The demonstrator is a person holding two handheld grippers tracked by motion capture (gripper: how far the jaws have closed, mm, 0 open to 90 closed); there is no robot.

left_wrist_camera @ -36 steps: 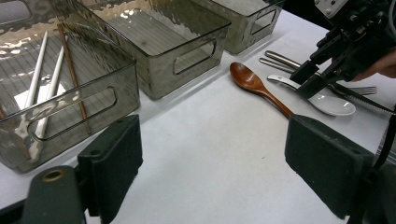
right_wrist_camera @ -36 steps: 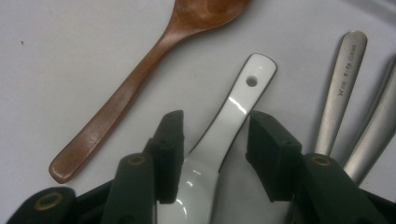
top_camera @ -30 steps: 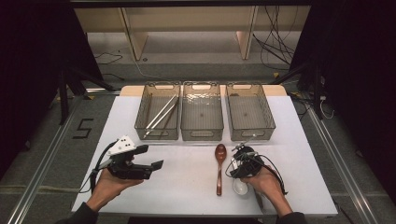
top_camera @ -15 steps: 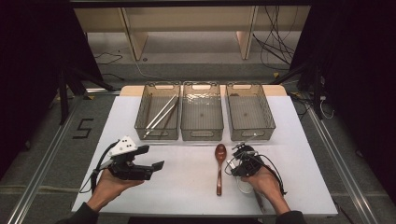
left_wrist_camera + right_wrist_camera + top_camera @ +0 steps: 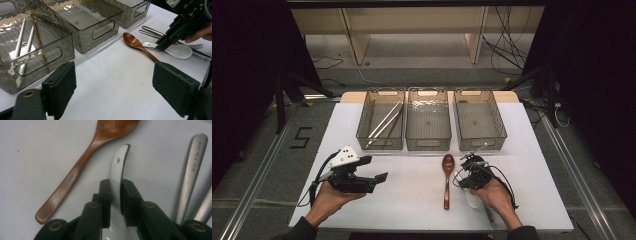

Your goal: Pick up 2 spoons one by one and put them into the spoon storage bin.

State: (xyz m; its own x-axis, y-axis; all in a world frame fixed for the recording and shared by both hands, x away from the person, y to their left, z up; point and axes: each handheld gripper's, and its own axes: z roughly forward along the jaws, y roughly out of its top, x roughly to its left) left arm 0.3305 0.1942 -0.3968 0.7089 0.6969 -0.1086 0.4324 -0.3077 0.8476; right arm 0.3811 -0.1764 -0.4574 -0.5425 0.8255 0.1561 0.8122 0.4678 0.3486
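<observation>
A white ceramic spoon (image 5: 119, 170) lies on the white table beside a brown wooden spoon (image 5: 447, 180). My right gripper (image 5: 115, 186) comes down on the white spoon's handle. Its jaws have just been closing, and their pads now press the handle from both sides. In the left gripper view the white spoon's bowl (image 5: 178, 51) rests on the table behind the right gripper (image 5: 162, 46). My left gripper (image 5: 376, 168) is held above the table's front left, open, with nothing between its pads (image 5: 60, 85).
Three clear bins stand in a row at the back: the left bin (image 5: 362, 135) holds white and brown chopsticks (image 5: 384, 122), the middle bin (image 5: 428, 146) and right bin (image 5: 482, 146) look empty. Metal cutlery handles (image 5: 192, 170) and a fork (image 5: 197, 46) lie right of the white spoon.
The right gripper's jaws have drawn together on the white spoon's handle. Both hands have kept their places.
</observation>
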